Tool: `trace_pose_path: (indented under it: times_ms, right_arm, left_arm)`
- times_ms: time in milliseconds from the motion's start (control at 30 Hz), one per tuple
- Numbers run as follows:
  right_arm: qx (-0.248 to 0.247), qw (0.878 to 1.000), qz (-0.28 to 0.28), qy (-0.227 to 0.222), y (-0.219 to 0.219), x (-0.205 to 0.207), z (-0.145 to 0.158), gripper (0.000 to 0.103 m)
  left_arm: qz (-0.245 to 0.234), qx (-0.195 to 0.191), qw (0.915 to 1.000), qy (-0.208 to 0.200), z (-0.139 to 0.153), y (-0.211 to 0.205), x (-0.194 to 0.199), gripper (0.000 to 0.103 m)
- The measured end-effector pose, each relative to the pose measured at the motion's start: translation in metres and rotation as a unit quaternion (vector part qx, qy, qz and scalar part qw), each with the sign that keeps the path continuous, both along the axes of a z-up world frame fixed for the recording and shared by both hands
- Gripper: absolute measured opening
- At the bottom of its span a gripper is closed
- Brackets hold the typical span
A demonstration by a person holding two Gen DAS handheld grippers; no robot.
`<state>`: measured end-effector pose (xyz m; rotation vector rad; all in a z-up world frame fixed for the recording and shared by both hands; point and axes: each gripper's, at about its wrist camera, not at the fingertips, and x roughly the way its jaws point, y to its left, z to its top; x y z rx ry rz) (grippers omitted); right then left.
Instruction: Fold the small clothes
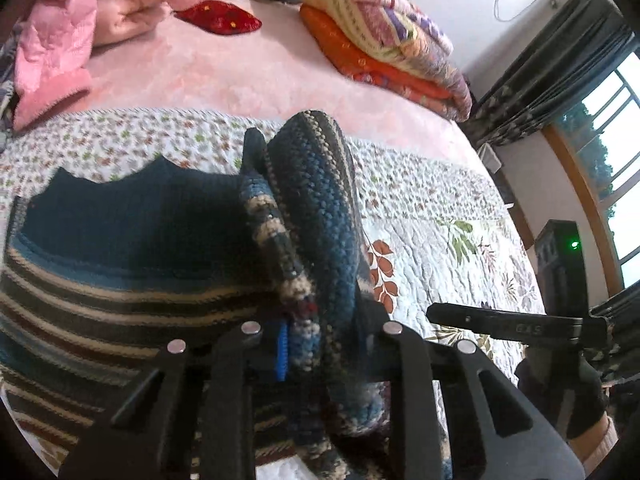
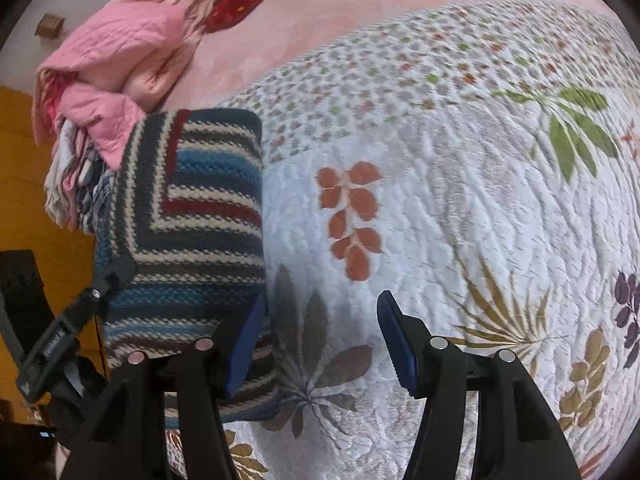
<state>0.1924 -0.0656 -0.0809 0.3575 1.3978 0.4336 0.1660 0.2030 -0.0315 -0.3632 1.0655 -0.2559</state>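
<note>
A knitted sweater (image 1: 120, 248) with blue, cream, black and dark red stripes lies on the floral quilt (image 1: 432, 216). My left gripper (image 1: 300, 168) is shut on a thick bunched fold of it, and the knit fills the gap between the fingers and hides the right one. In the right wrist view the sweater (image 2: 188, 220) is a folded rectangle at the left, with the left gripper (image 2: 120, 270) clamped on its near left edge. My right gripper (image 2: 322, 340) stands open over bare quilt just right of the sweater, its blue pads (image 2: 248, 340) wide apart and holding nothing.
A crumpled pink quilt (image 2: 120, 52) and a red cushion (image 1: 220, 18) lie at the far side of the pink bed sheet (image 1: 224, 72). Folded blankets (image 1: 380, 36) are stacked at the back right. Curtains and a window (image 1: 592, 128) stand beyond the bed's right edge.
</note>
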Motion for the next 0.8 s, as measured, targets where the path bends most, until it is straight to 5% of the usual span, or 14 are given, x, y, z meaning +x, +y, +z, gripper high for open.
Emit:
trace_pose_path:
  times_ms: [800]
  right_arm:
    - [0.068,0.989,0.132,-0.006,0.146,-0.056,0.003,0.066]
  left_arm:
    - [0.099,0.009,0.9947,-0.027,0.038,0.185,-0.053,0.022]
